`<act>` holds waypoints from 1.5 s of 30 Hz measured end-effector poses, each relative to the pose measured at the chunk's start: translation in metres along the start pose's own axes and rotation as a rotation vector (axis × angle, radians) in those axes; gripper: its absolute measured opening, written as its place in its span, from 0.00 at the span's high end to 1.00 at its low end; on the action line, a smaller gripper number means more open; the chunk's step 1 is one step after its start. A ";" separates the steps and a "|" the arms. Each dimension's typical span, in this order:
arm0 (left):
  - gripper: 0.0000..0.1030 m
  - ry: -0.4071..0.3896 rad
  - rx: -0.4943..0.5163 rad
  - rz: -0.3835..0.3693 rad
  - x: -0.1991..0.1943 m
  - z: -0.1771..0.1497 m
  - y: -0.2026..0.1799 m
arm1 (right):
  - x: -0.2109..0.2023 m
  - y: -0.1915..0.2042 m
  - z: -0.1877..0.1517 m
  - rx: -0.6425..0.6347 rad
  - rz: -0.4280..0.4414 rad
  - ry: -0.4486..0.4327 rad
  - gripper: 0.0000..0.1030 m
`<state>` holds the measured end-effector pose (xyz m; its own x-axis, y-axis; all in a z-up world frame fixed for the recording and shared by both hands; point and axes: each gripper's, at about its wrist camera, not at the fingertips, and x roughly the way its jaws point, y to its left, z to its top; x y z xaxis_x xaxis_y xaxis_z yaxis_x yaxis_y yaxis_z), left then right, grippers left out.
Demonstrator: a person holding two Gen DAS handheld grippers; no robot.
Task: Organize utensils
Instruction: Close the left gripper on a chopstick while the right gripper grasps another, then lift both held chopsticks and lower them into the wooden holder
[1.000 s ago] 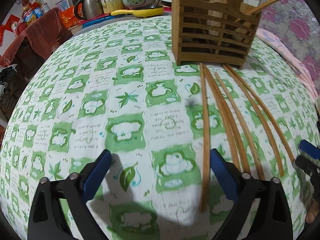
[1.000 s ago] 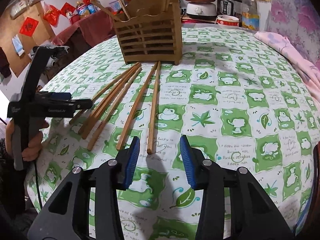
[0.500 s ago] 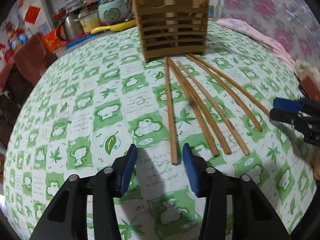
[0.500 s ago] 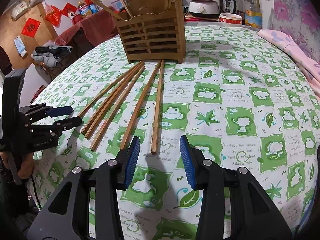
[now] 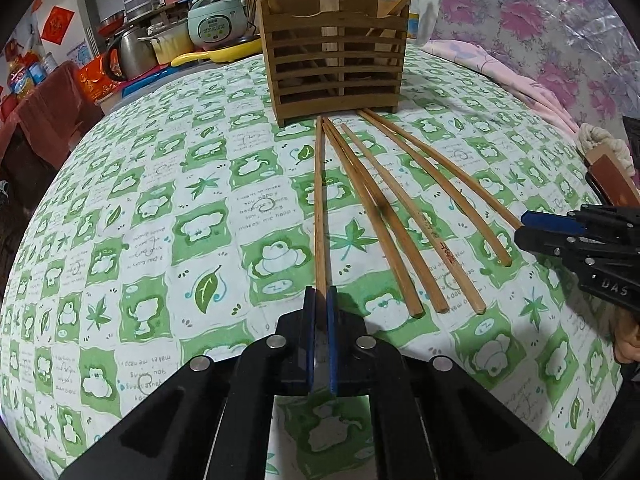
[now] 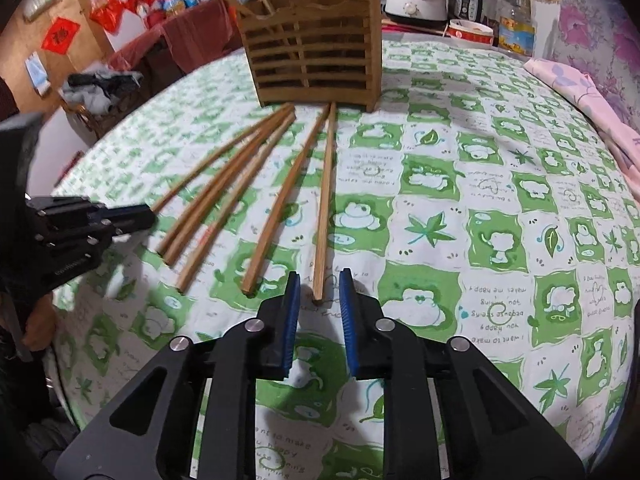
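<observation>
Pinching the near end of the leftmost chopstick, the left gripper has its blue pads pressed together on the wood. That stick lies flat on the green-checked tablecloth, its long axis running straight away from the gripper, far tip just in front of the wooden holder. Five more chopsticks fan out beside it, all pointing toward the holder.

The right gripper is closing around the near end of the rightmost chopstick, which sits between the pads without yet being pressed. That stick too points at the holder's base.

These sticks look light, stiff and smooth, so a grip at one end will likely let the far tip droop or swivel; taking hold a little further up the shaft should steady it.
</observation>
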<state>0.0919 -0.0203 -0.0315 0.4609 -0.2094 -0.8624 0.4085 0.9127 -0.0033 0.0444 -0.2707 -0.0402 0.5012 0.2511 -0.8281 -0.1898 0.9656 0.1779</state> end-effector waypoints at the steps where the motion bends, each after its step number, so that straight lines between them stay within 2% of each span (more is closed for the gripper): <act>1: 0.94 -0.001 0.002 0.002 0.000 0.000 0.000 | 0.001 0.001 0.001 -0.007 -0.013 0.002 0.84; 2: 0.94 -0.001 0.005 0.004 0.000 0.000 0.000 | 0.001 0.003 0.001 -0.012 -0.024 0.001 0.86; 3: 0.94 -0.002 0.005 0.004 0.001 0.000 0.000 | 0.002 0.002 0.002 -0.009 -0.025 0.001 0.93; 8: 0.95 -0.017 -0.023 -0.005 -0.002 0.001 0.005 | -0.002 -0.012 0.001 0.069 0.030 -0.020 0.94; 10: 0.95 -0.039 -0.033 -0.012 -0.007 0.002 0.006 | -0.008 -0.016 0.001 0.090 0.049 -0.055 0.94; 15: 0.95 -0.102 -0.061 -0.022 -0.030 0.006 0.009 | -0.030 -0.008 0.001 0.063 -0.009 -0.165 0.94; 20: 0.95 -0.174 -0.064 -0.021 -0.066 0.017 0.008 | -0.063 -0.005 0.010 0.057 -0.018 -0.257 0.94; 27: 0.95 -0.260 -0.053 -0.021 -0.107 0.062 0.004 | -0.114 0.005 0.039 0.022 -0.032 -0.383 0.94; 38: 0.95 -0.302 -0.063 -0.045 -0.127 0.148 0.003 | -0.120 0.013 0.105 0.003 -0.044 -0.421 0.94; 42: 0.95 -0.350 -0.071 -0.059 -0.150 0.179 0.007 | -0.137 0.016 0.132 0.003 -0.030 -0.477 0.94; 45: 0.95 -0.420 -0.087 -0.056 -0.176 0.200 0.011 | -0.154 0.021 0.151 0.001 -0.023 -0.534 0.94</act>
<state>0.1728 -0.0437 0.2210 0.7281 -0.3676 -0.5786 0.3824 0.9183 -0.1022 0.0904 -0.2788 0.1712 0.8654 0.2290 -0.4456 -0.1728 0.9713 0.1636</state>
